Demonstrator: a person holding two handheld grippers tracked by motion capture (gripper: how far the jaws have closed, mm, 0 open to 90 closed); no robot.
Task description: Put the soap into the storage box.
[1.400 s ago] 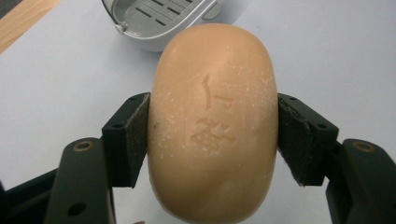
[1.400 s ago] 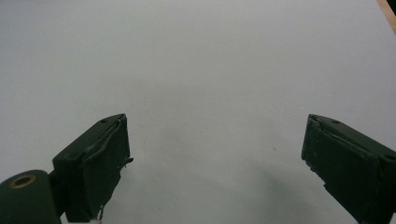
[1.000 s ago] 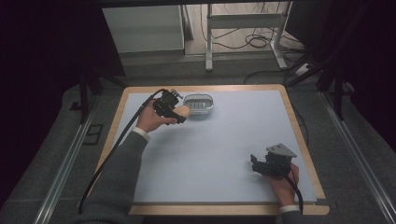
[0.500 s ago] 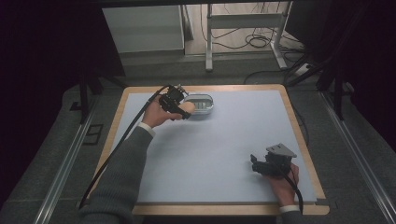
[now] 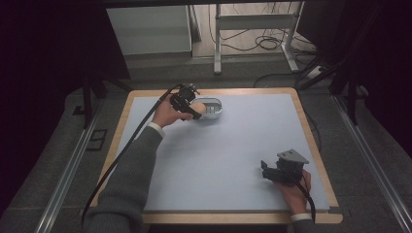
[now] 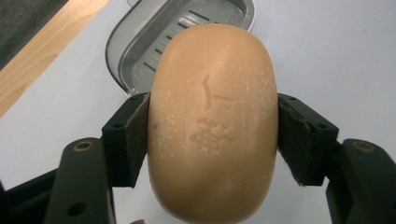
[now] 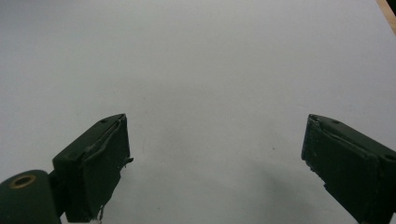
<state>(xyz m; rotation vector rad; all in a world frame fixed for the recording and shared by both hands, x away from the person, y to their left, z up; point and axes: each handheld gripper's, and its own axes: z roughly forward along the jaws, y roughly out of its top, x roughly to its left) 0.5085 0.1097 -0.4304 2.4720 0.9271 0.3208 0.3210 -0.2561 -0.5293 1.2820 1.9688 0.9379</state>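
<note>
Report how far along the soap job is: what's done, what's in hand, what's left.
Done: the bar of soap is picked up, clamped between the jaws of the left gripper. In hand: it hangs at the near edge of the grey soap dish at the far side of the table. Left: probably lowering it into the dish and letting go. The right gripper is open above bare table.

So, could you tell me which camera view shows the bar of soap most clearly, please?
The left gripper view: the peach bar of soap sits close up, clamped between the left gripper jaws, stamped marks visible, above the grey soap dish. The high view shows it small and partly hidden by the gripper.
</note>
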